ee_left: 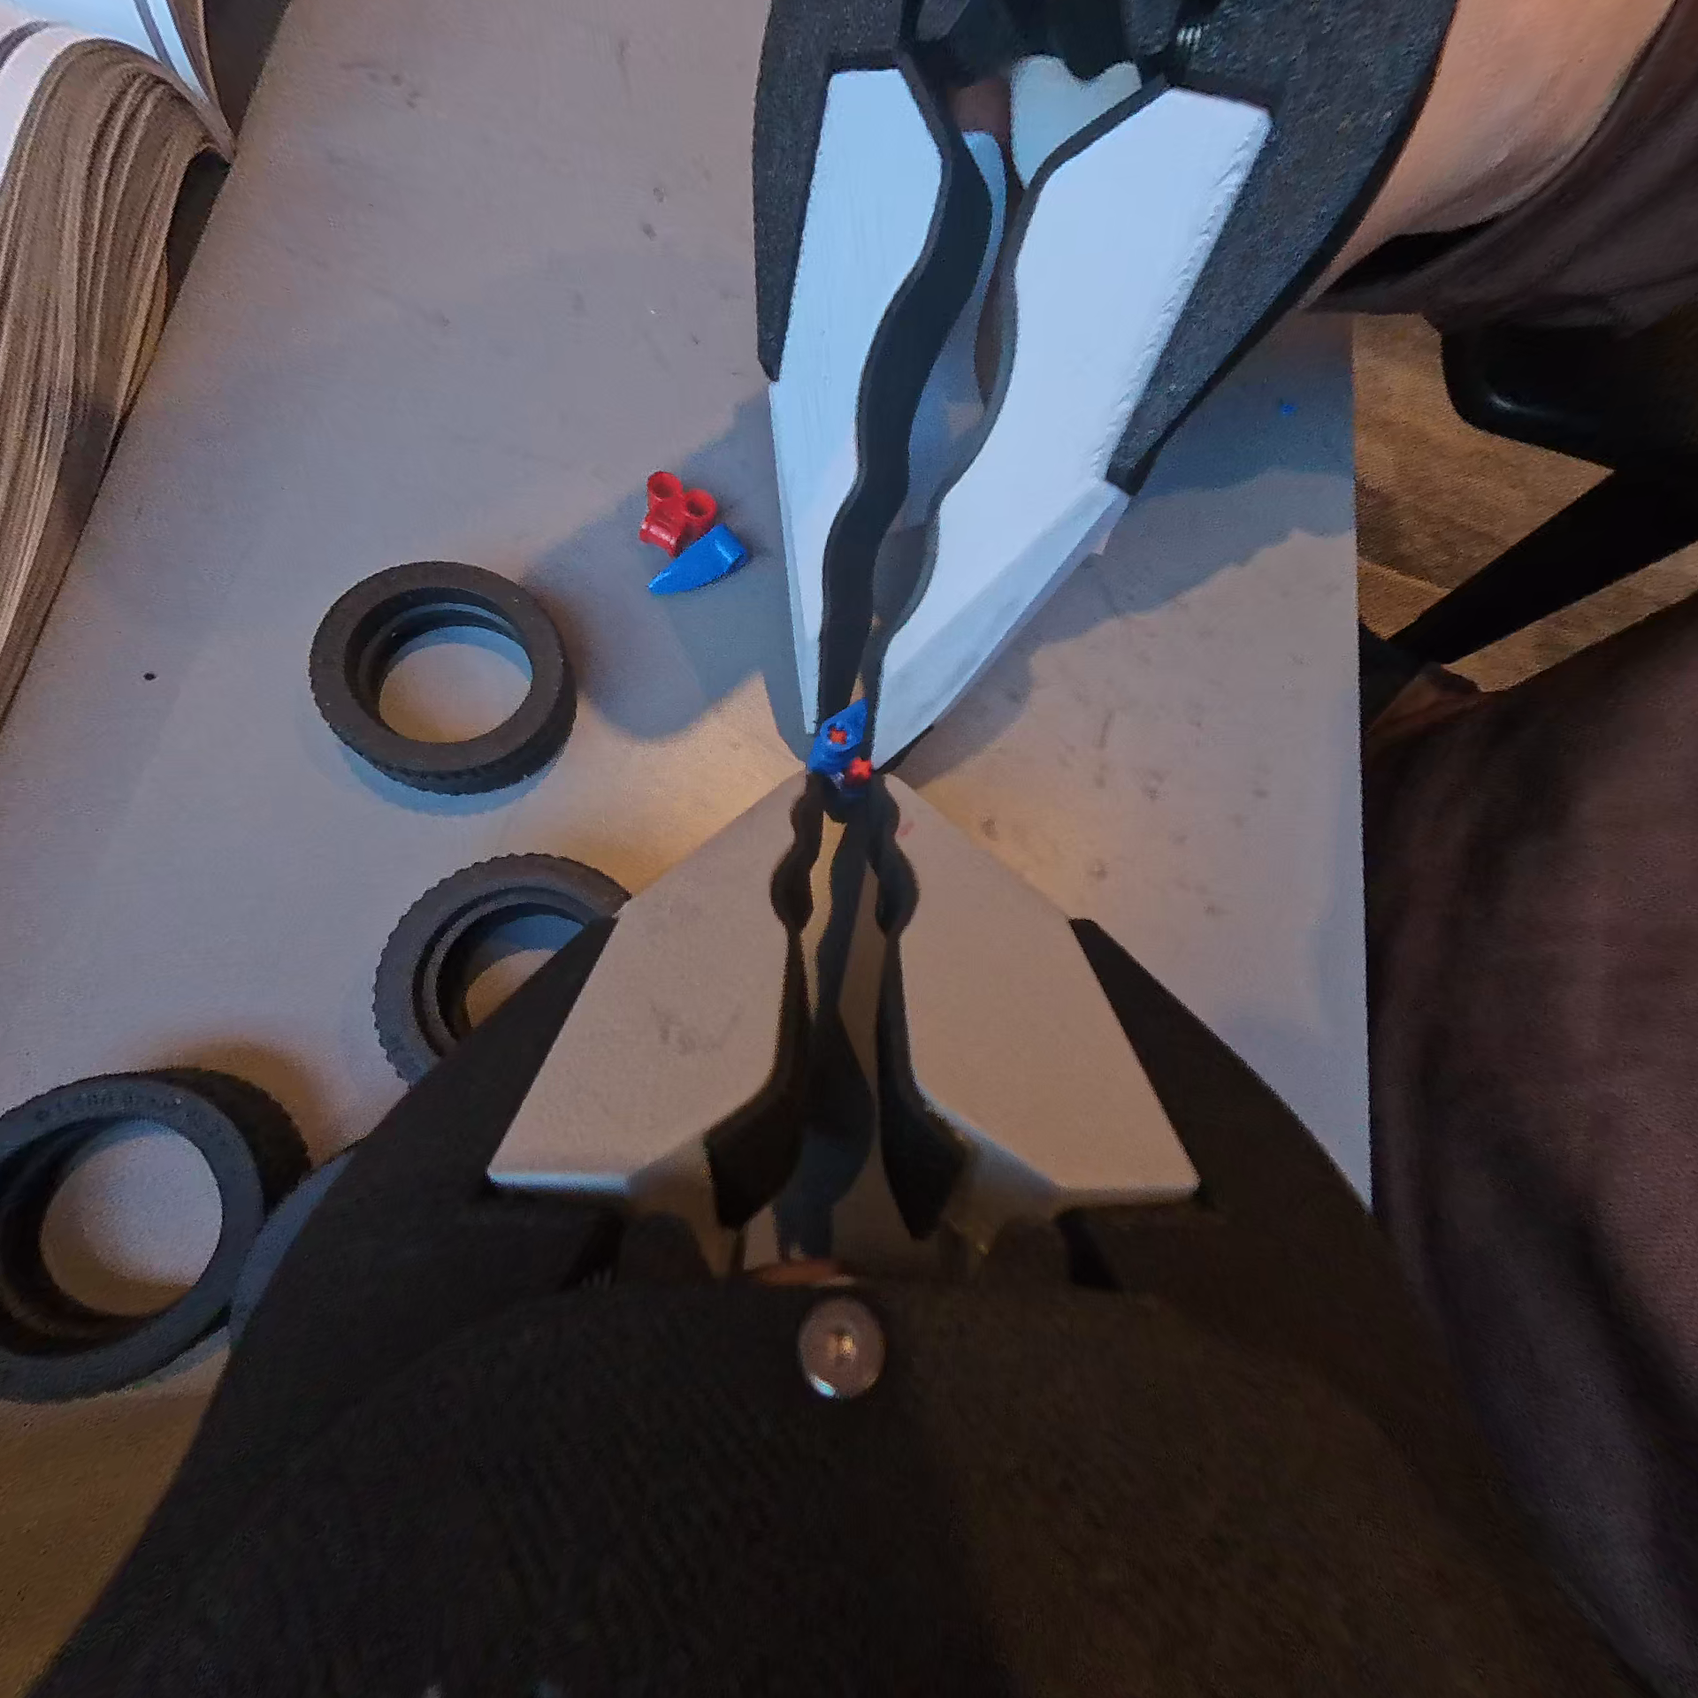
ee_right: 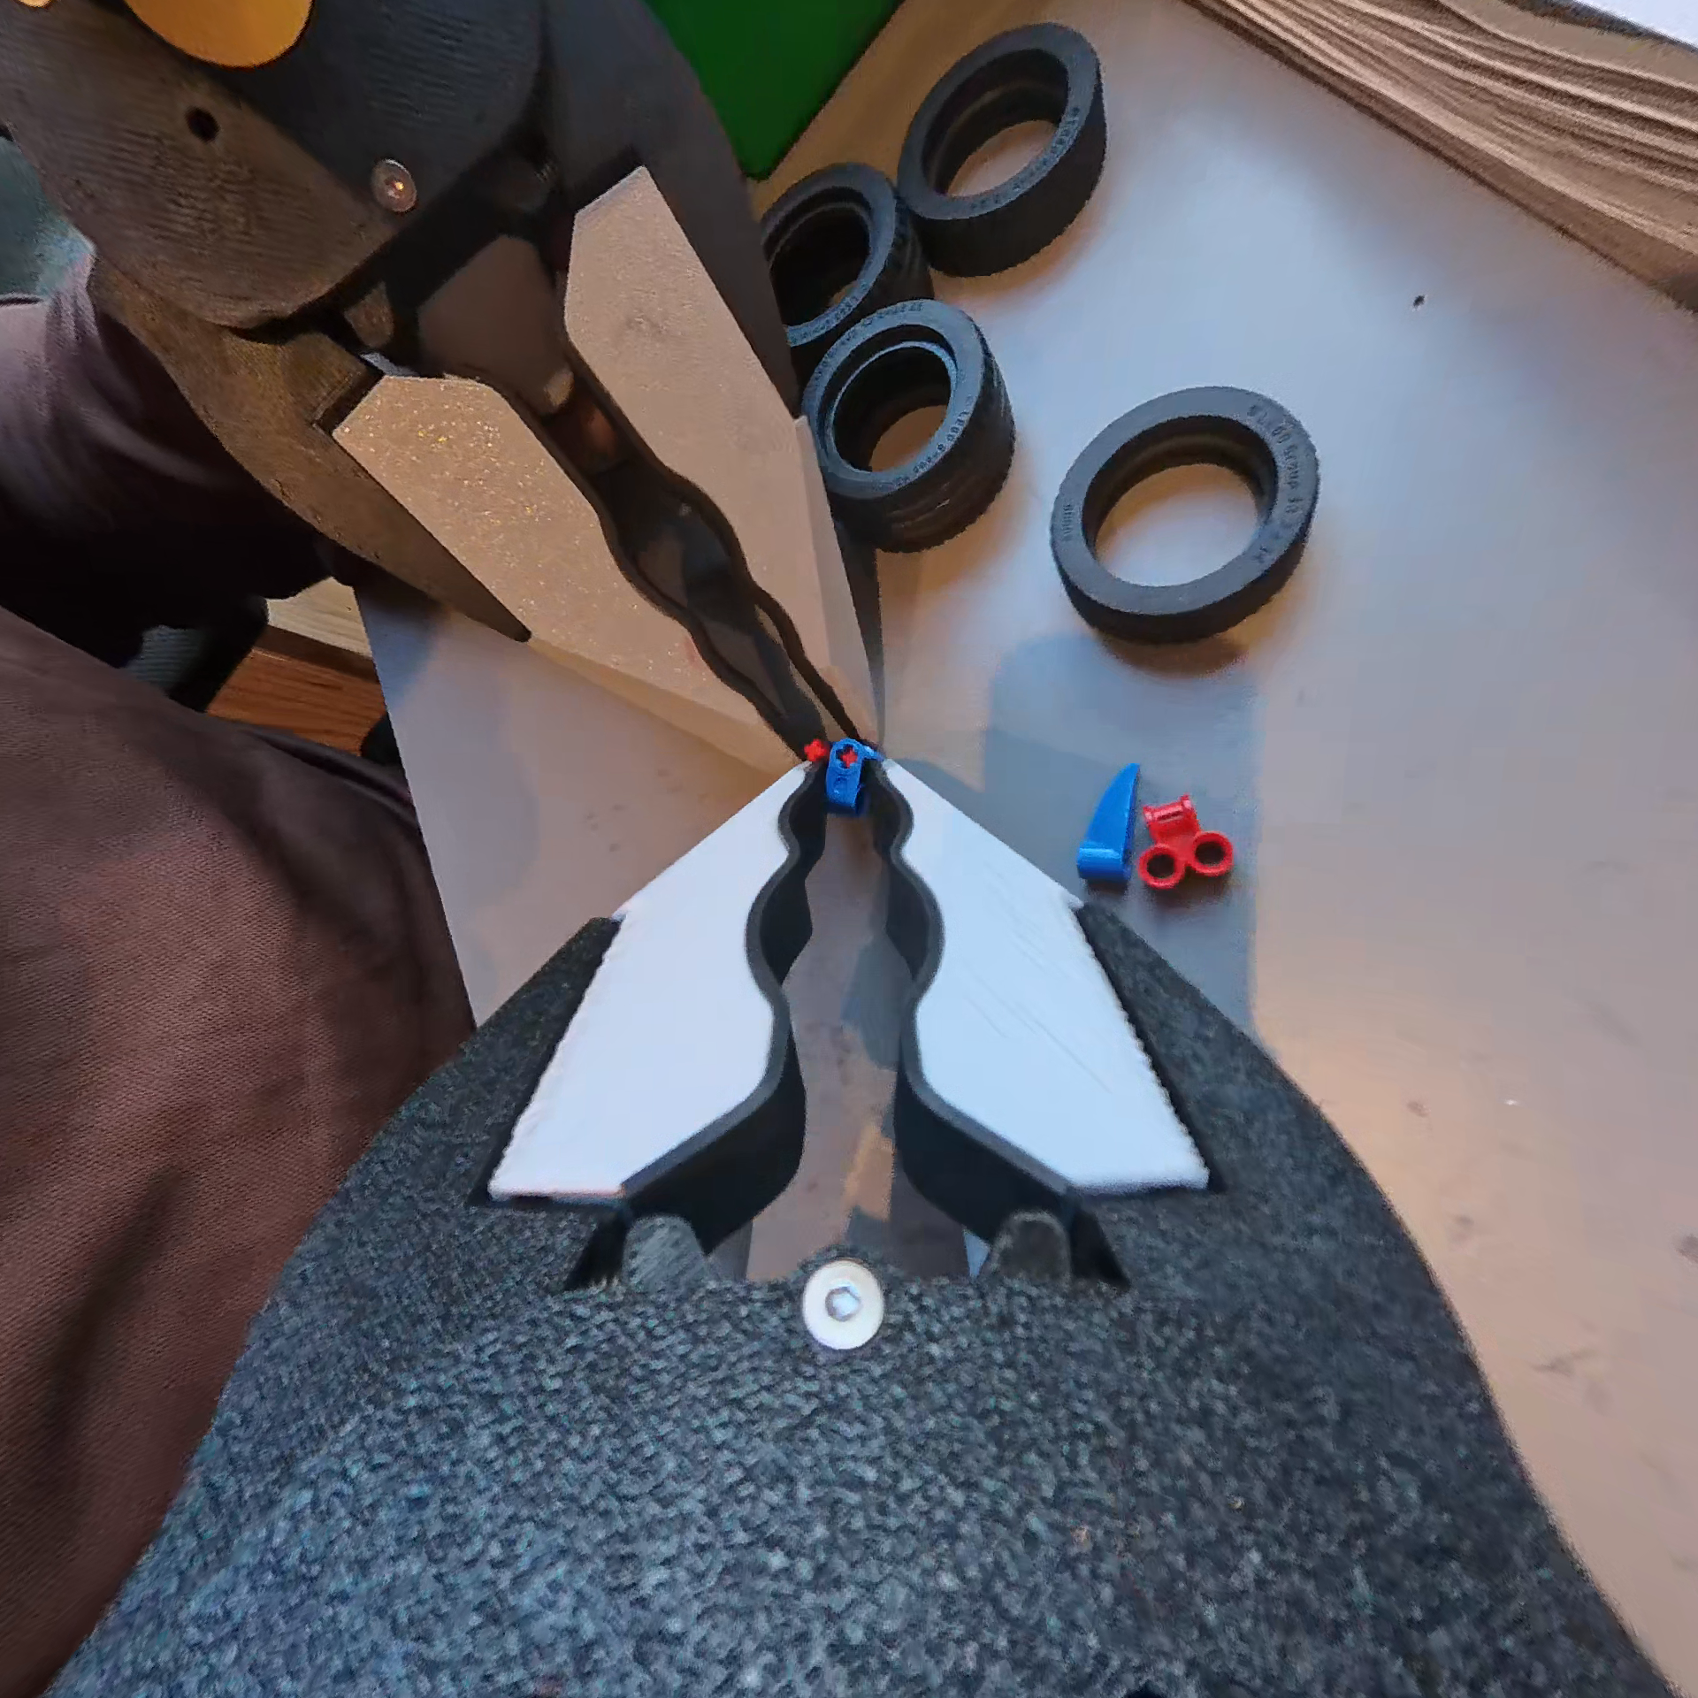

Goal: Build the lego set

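A small blue Lego piece (ee_left: 838, 746) with two red pin ends is held just above the grey table (ee_left: 459, 322). My left gripper (ee_left: 838, 792) reaches in from below with its jaws shut on the near end of the piece. My right gripper (ee_left: 843, 721), with white fingers, comes from the top and is shut on the far end. In the right wrist view the blue piece (ee_right: 845, 779) sits between the tips of my right gripper (ee_right: 845, 781). My left gripper (ee_right: 832, 733) meets it tip to tip from the upper left. The exact contact points are hidden.
A red connector (ee_left: 675, 510) and a blue curved wedge (ee_left: 700, 562) lie on the table left of the tips, and show in the right wrist view (ee_right: 1181, 841) (ee_right: 1107, 827). Several black tyres (ee_left: 441, 675) (ee_right: 1185, 510) lie further left. The table edge (ee_left: 1358, 827) and a person's dark clothing (ee_left: 1544, 1103) are right. Both grippers' tips are close together, under 4 cm apart. The red connector (ee_left: 675, 510) is about 6 centimetres from both grippers' fingertips. Seen from the right wrist view (ee_right: 1164, 830) as well.
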`<control>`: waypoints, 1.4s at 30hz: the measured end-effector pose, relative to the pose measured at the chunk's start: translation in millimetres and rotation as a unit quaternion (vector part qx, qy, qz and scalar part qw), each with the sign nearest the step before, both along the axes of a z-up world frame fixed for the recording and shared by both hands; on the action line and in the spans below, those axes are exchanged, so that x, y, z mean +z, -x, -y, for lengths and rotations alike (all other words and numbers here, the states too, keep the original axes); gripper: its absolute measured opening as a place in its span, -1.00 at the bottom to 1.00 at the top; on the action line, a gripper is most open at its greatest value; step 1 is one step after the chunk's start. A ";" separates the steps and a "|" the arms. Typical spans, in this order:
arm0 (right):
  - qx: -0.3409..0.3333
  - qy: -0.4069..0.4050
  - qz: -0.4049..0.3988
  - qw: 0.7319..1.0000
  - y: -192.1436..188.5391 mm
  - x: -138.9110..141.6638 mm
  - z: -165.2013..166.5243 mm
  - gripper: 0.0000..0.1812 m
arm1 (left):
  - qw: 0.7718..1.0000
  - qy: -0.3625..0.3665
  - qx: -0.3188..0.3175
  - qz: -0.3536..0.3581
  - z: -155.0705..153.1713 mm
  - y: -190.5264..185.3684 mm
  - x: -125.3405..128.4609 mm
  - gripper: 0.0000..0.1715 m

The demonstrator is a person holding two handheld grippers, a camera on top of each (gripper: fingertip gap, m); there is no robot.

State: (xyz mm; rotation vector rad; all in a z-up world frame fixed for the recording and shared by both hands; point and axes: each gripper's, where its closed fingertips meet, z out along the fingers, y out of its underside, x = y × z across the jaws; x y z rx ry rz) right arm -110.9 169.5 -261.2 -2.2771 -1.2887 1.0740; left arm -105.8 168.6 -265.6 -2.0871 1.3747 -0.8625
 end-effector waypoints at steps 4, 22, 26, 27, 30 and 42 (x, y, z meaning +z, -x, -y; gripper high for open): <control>-0.009 0.010 -0.009 1.000 0.1 -0.1 -0.3 -0.89 | 1.000 0.007 0.001 0.009 -0.4 0.1 0.0 -0.93; -0.033 -0.178 0.046 0.982 -15.1 3.7 -6.0 -0.71 | 0.999 0.038 0.021 0.030 -5.4 2.2 2.0 -0.93; -0.031 -0.180 0.046 0.982 -10.2 -1.7 -3.4 -0.74 | 0.998 0.043 0.017 0.033 -4.1 1.8 2.6 -0.91; -0.031 -0.180 0.045 0.982 -9.2 -2.9 -3.1 -0.74 | 0.998 0.045 0.017 0.035 -4.0 1.8 2.9 -0.91; -0.030 -0.179 0.045 0.982 -7.9 -4.8 -2.8 -0.76 | 0.998 0.051 0.014 0.039 -3.2 1.7 3.7 -0.89; -0.037 -0.177 0.039 0.983 -10.9 -4.5 -2.6 -0.79 | 1.000 0.017 -0.008 0.023 8.7 7.9 2.4 -0.77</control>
